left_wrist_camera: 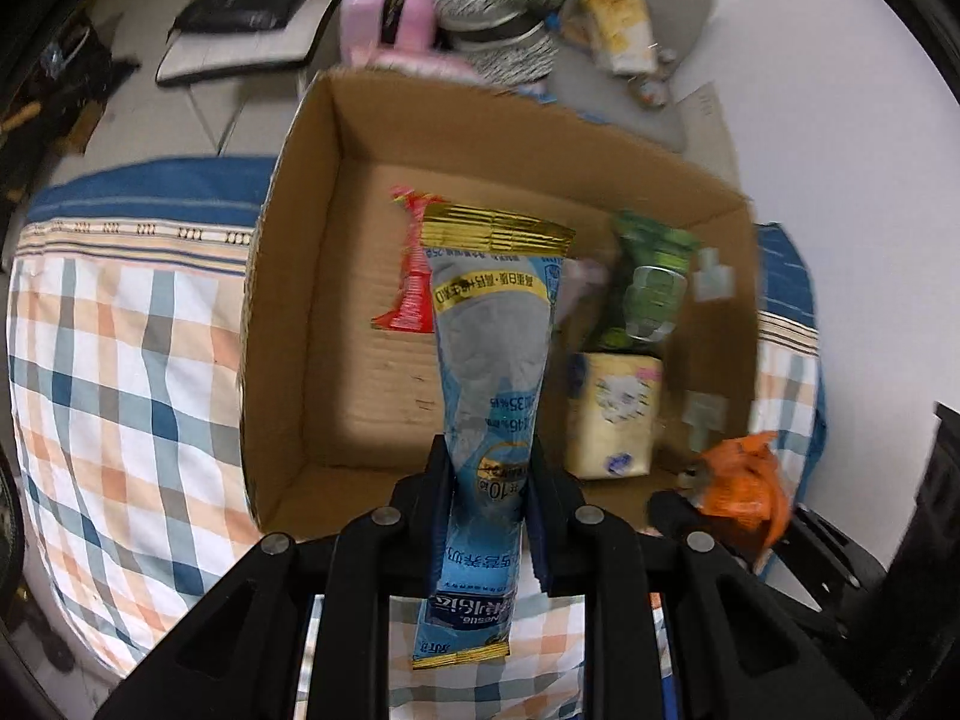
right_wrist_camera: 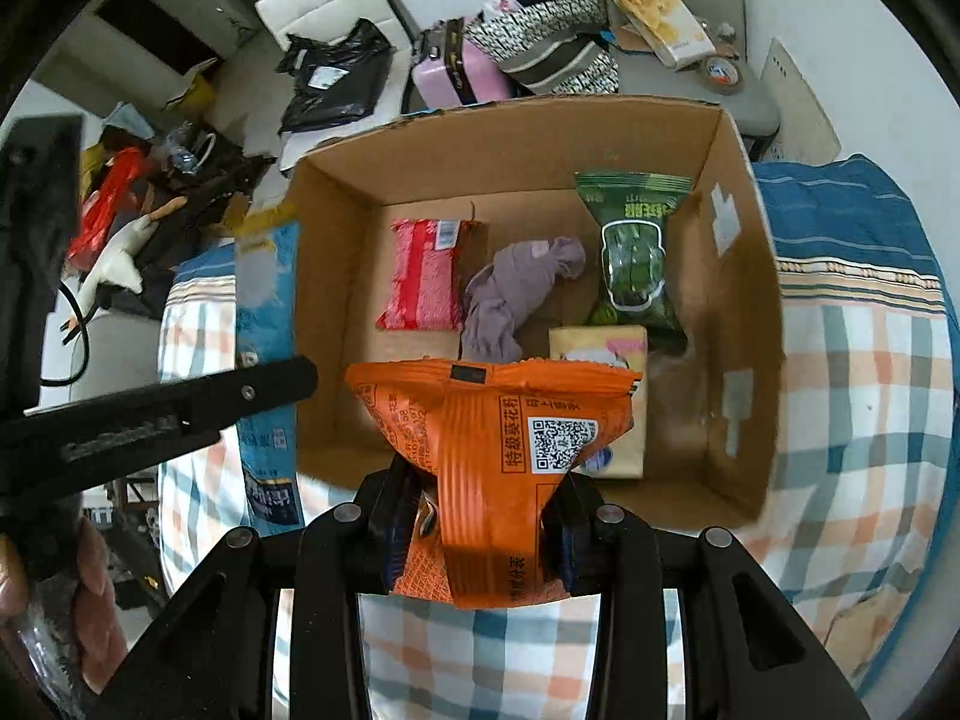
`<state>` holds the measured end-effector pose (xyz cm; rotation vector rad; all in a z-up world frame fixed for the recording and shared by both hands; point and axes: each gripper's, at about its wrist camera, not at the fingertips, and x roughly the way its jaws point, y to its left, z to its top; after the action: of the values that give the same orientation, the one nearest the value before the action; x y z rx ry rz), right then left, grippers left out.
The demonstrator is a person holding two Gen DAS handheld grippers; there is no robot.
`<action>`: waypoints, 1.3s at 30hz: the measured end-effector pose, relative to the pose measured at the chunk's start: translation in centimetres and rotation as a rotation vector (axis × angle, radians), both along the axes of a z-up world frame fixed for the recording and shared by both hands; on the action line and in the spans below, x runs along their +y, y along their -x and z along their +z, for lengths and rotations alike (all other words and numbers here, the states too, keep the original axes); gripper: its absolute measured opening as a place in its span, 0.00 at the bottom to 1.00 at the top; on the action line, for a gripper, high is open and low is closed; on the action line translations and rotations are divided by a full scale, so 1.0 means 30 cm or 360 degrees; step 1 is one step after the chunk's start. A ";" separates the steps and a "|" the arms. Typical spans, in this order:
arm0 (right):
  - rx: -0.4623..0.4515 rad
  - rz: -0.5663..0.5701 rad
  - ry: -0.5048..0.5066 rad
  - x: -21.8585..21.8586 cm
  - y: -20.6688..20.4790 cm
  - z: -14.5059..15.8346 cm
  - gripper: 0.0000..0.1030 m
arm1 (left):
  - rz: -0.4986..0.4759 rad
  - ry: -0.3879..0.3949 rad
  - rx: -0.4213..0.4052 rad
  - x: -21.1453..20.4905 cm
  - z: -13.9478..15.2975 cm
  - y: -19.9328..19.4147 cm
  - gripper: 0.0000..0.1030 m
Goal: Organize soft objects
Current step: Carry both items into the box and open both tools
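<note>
Both grippers are black plastic frames with round grey screw heads

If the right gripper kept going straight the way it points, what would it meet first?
Probably the yellow tissue pack on the floor of the cardboard box, just beyond the orange snack bag held in the right gripper; depth is unclear.

My glossy foil sachet and crinkly orange plastic packet hang over matt corrugated cardboard box on checked cloth.
</note>
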<state>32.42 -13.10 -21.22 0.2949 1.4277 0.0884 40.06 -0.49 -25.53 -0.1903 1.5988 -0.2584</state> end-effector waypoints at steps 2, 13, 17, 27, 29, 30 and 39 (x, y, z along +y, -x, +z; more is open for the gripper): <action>0.0040 -0.0019 -0.0006 0.002 -0.043 -0.040 0.38 | 0.0008 -0.0024 0.0080 0.008 -0.063 -0.041 0.19; 0.0189 -0.0065 0.0043 0.059 -0.165 -0.257 0.38 | 0.0288 -0.0027 0.0220 0.066 -0.263 -0.109 0.19; 0.0227 -0.0076 0.0020 0.084 -0.165 -0.317 0.38 | 0.0405 0.0039 0.0262 0.095 -0.298 -0.112 0.23; 0.0336 -0.0082 -0.0071 0.115 -0.133 -0.407 0.43 | 0.0486 0.0058 0.0250 0.133 -0.299 -0.083 0.35; 0.0339 -0.0086 -0.0088 0.112 -0.122 -0.412 0.57 | 0.0475 0.0044 0.0230 0.137 -0.288 -0.072 0.41; 0.0337 -0.0087 -0.0084 0.110 -0.117 -0.411 0.61 | 0.0464 0.0029 0.0211 0.137 -0.278 -0.065 0.43; 0.0267 -0.0071 0.0019 0.080 -0.078 -0.361 0.66 | 0.0351 -0.0090 0.0042 0.115 -0.195 -0.009 0.68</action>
<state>34.77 -10.70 -32.06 0.3303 1.5868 0.0193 40.34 2.95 -31.37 -0.3248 1.5941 -0.0400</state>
